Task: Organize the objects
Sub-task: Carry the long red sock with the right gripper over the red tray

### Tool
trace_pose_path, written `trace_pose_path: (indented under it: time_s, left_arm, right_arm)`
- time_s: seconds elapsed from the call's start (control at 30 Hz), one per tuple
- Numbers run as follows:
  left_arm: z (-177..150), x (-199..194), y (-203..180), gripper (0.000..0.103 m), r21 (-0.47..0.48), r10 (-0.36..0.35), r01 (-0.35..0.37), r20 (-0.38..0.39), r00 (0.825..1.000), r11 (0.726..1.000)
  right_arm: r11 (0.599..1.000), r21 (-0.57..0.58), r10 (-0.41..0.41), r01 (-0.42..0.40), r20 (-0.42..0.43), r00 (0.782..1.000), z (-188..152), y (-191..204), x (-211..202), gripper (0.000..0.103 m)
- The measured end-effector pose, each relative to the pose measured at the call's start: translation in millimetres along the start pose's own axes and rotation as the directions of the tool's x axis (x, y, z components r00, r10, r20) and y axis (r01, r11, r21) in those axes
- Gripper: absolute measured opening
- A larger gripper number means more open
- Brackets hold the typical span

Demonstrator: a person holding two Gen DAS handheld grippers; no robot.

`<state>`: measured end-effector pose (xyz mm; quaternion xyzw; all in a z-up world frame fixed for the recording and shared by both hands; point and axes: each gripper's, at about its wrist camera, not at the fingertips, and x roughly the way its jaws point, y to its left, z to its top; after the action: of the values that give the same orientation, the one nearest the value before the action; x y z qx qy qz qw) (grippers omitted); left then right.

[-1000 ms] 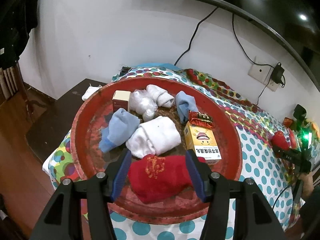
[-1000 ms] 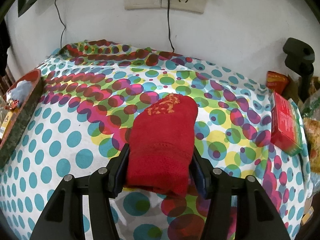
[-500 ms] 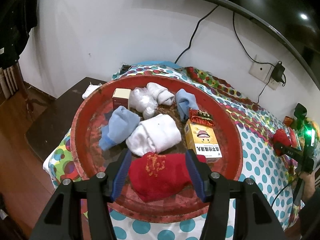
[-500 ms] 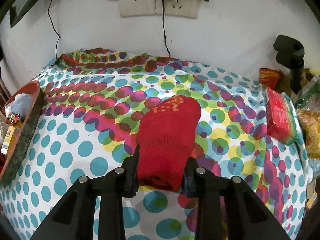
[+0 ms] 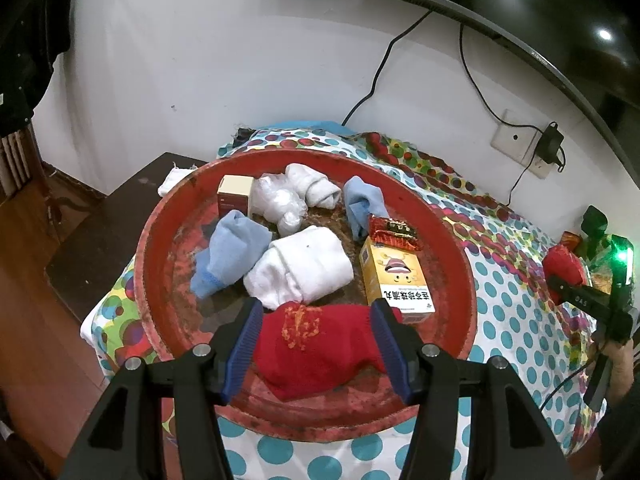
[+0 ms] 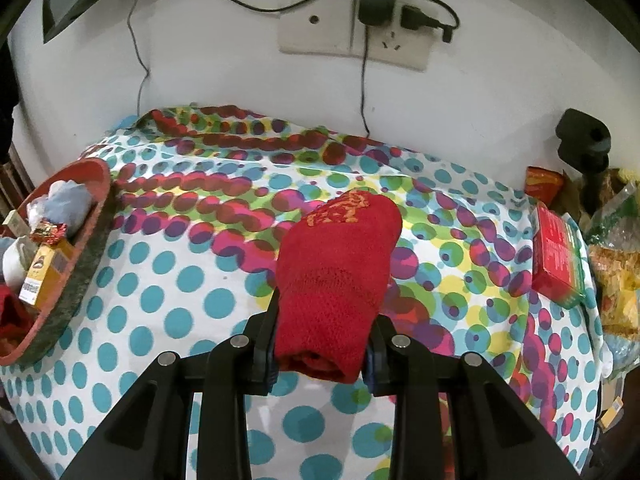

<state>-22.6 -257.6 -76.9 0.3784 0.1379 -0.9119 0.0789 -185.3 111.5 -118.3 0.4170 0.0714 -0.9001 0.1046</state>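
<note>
Here, my right gripper (image 6: 322,344) has its fingers (image 6: 267,340) clamped on a rolled red sock (image 6: 338,276) with gold embroidery, held above the polka-dot cloth (image 6: 168,288) covering the counter. My left gripper (image 5: 316,340) hangs over the near edge of the round red tray (image 5: 440,232), its blue-padded fingers (image 5: 246,340) spread wide on either side of a second red sock (image 5: 316,340) lying in the tray; I cannot tell whether the pads touch it. Behind that sock sit a folded white cloth (image 5: 304,268), two pale blue socks (image 5: 232,256), a rolled white sock (image 5: 312,186), a clear plastic bundle (image 5: 278,202), a yellow carton (image 5: 394,280), a red foil packet (image 5: 394,232) and a small box (image 5: 235,196). From the right wrist view, the tray (image 6: 86,236) lies well to the left, and a red box (image 6: 558,256) rests at the cloth's right edge beside snack bags (image 6: 616,276). A wall socket (image 6: 354,38) with a black charger sits above.
</note>
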Motion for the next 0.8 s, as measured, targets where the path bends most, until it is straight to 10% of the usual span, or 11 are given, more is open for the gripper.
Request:
trace_pose_path:
  time_s: [0.8]
  left_arm:
    - [4.0,-1.7,12.6,0.058,-0.02,0.039,-0.038,0.013,0.999,0.999]
  right_arm:
    - [0.977,-0.145,0.162,-0.159,0.008,0.987,33.8,112.8,-29.7,0.03]
